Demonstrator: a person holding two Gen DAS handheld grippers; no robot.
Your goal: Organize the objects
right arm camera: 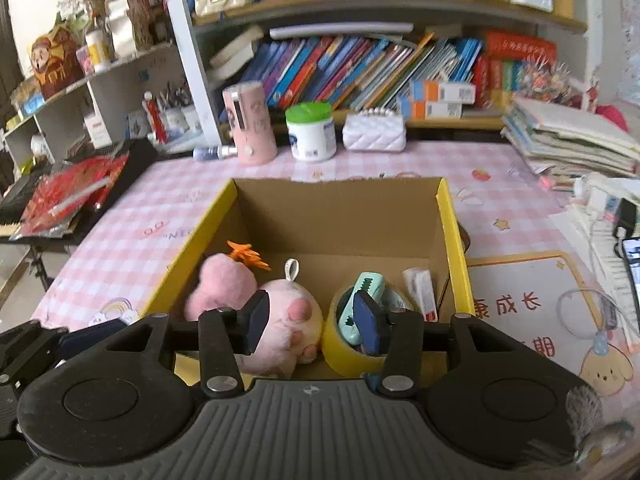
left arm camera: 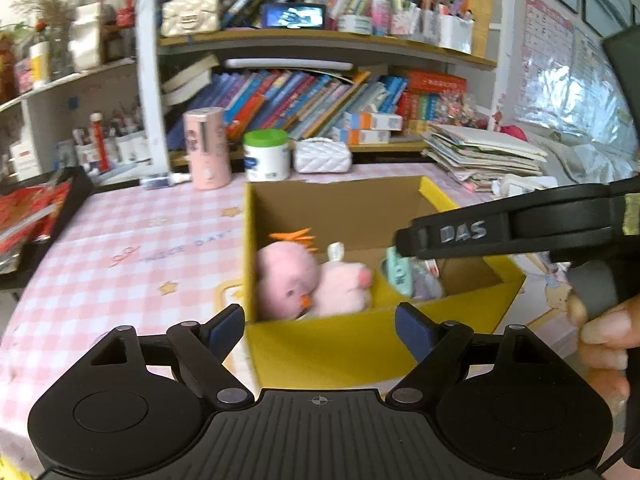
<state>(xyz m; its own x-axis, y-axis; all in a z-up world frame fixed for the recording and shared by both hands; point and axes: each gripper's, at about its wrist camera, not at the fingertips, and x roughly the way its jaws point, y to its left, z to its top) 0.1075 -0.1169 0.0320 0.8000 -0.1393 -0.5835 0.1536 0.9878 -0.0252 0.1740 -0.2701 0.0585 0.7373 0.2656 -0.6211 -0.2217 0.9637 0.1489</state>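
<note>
An open yellow cardboard box [left arm camera: 328, 352] [right arm camera: 452, 240] stands on the pink checked tablecloth. Inside lie a pink plush toy [left arm camera: 288, 276] [right arm camera: 292, 320] with an orange tuft, a yellow tape roll [right arm camera: 344, 354], a mint-green clip-like item [right arm camera: 370, 284] [left arm camera: 398, 272] resting in the roll, and a small white and red packet [right arm camera: 420, 288]. My left gripper [left arm camera: 320, 324] hovers open at the box's near wall, holding nothing. My right gripper [right arm camera: 316, 320] [left arm camera: 404, 244] hangs over the box's near end, jaws apart above the plush and the roll, gripping neither.
At the back of the table stand a pink cylinder [left arm camera: 206, 148], a green-lidded white jar [left arm camera: 266, 156] and a white quilted purse [left arm camera: 322, 156]. A paper stack [left arm camera: 480, 152] lies at right, a black tray of red items [left arm camera: 32, 216] at left. Bookshelves rise behind.
</note>
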